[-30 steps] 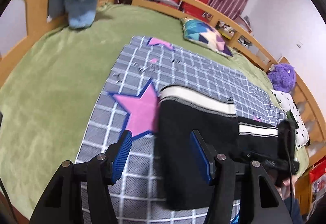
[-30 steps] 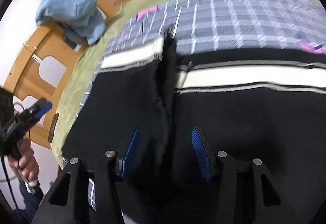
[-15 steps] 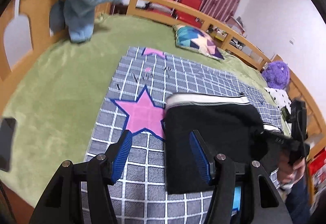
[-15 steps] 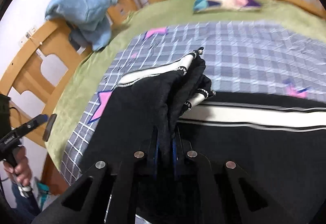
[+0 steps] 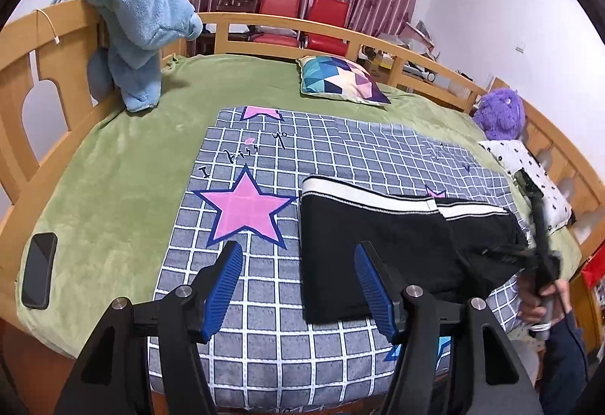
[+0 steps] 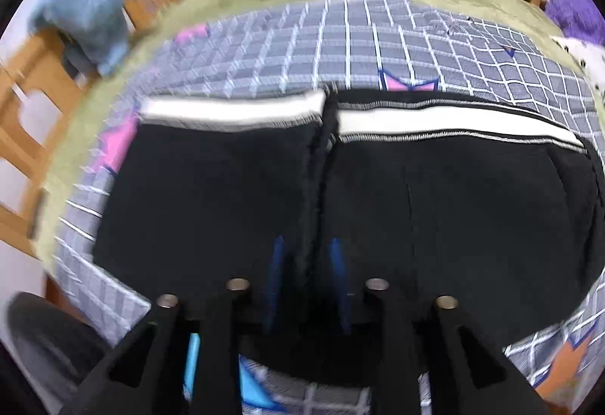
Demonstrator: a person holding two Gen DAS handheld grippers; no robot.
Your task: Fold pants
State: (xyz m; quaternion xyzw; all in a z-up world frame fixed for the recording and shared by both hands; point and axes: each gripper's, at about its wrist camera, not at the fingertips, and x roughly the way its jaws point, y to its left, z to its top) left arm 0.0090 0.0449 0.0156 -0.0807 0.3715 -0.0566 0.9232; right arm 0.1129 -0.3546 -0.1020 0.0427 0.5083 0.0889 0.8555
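Green bed (image 5: 124,165) under grid sheet (image 5: 340,146). Since earlier: right gripper (image 6: 307,264) released pinched fold, jaws opening; left gripper (image 5: 298,277) pulled back, apart, empty. Black pants (image 5: 382,248), white-striped, lie folded on sheet.

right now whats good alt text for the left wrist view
Folded black pants with a white stripe lie on a grey checked blanket over a green bed. The left gripper hovers open and empty in front; a phone lies at the left edge.
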